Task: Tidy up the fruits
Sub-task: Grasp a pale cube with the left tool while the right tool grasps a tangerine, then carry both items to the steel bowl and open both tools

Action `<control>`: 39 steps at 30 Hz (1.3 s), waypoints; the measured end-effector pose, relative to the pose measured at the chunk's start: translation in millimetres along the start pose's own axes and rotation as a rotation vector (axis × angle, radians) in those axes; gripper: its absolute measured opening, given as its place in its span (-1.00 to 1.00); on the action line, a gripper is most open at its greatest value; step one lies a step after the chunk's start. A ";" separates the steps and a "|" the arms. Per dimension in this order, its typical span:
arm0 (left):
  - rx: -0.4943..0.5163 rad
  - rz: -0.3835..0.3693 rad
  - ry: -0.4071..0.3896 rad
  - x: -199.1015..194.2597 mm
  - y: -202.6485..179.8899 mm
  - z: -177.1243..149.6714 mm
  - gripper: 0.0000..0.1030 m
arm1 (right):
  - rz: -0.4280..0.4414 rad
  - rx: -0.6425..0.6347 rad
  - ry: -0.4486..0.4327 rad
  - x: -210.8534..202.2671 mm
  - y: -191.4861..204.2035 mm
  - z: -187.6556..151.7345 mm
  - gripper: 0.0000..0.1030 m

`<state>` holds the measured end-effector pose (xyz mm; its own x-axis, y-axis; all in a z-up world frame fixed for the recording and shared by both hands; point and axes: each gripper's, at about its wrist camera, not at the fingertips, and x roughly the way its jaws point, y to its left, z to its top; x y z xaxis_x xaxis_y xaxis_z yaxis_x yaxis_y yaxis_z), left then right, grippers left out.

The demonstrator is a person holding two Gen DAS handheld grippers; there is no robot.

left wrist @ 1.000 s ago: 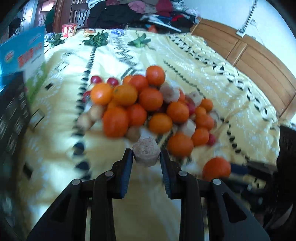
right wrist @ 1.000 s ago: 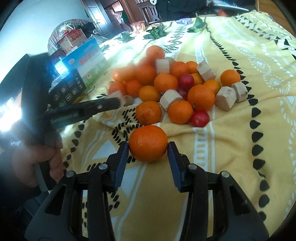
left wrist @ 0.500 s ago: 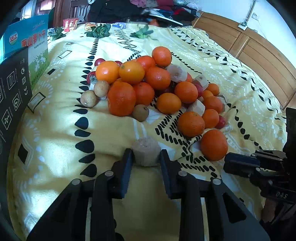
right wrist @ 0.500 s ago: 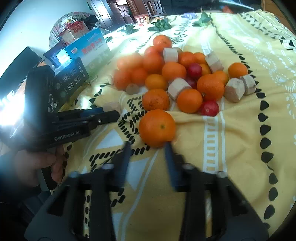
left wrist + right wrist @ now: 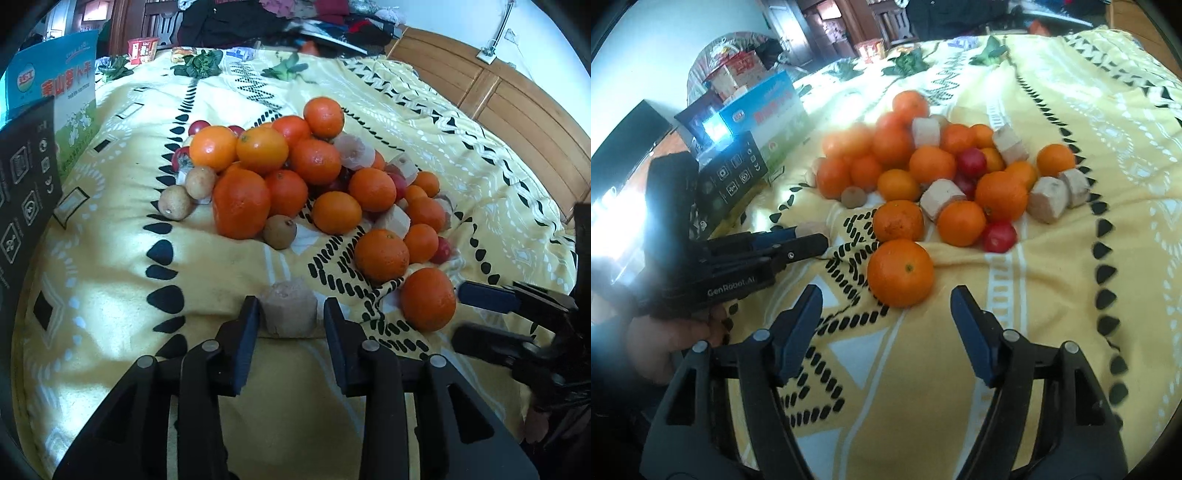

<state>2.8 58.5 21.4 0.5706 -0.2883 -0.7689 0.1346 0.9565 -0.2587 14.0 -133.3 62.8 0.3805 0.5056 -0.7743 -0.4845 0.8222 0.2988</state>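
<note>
Left wrist view: the left tongs (image 5: 290, 317) have just been easing apart around a tan chunk (image 5: 289, 312) resting on the bed (image 5: 110, 295); whether the pads press it I cannot tell. Likely a set-down, so next comes backing off. 3 small brown fruits sit by the heap.

Right wrist view: the right tongs (image 5: 886, 314) have just been opening, empty, the orange (image 5: 900, 272) lying free just ahead. 3 red fruits and 5 more chunks show.

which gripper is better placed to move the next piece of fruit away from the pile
Left, probably. The left gripper already has the tan chunk between its fingers, though its jaws have just been opening. The right gripper stands open, just short of the near orange.
</note>
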 end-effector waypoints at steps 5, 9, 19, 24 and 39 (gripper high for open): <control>-0.007 0.003 0.003 1.4 2.1 -1.1 -0.40 | -0.012 -0.011 0.028 20.4 -3.2 5.6 0.16; -0.024 -0.014 -0.021 -8.9 3.6 -0.7 -0.40 | -0.025 -0.003 0.020 15.3 -4.3 3.3 -0.12; -0.027 0.010 -0.247 -128.1 10.8 26.1 -0.40 | -0.001 -0.072 -0.116 -43.7 42.9 41.0 -0.12; -0.101 0.129 -0.362 -207.4 55.5 26.5 -0.40 | 0.075 -0.169 -0.182 -57.3 104.4 83.0 -0.12; -0.525 0.562 -0.442 -367.6 260.7 -82.4 -0.40 | 0.392 -0.511 -0.138 -9.3 348.3 135.0 -0.12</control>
<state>-238.6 410.2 188.4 0.7157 0.3651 -0.5953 -0.5868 0.7766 -0.2293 -52.0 183.7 249.4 0.1802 0.7994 -0.5732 -0.9079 0.3594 0.2158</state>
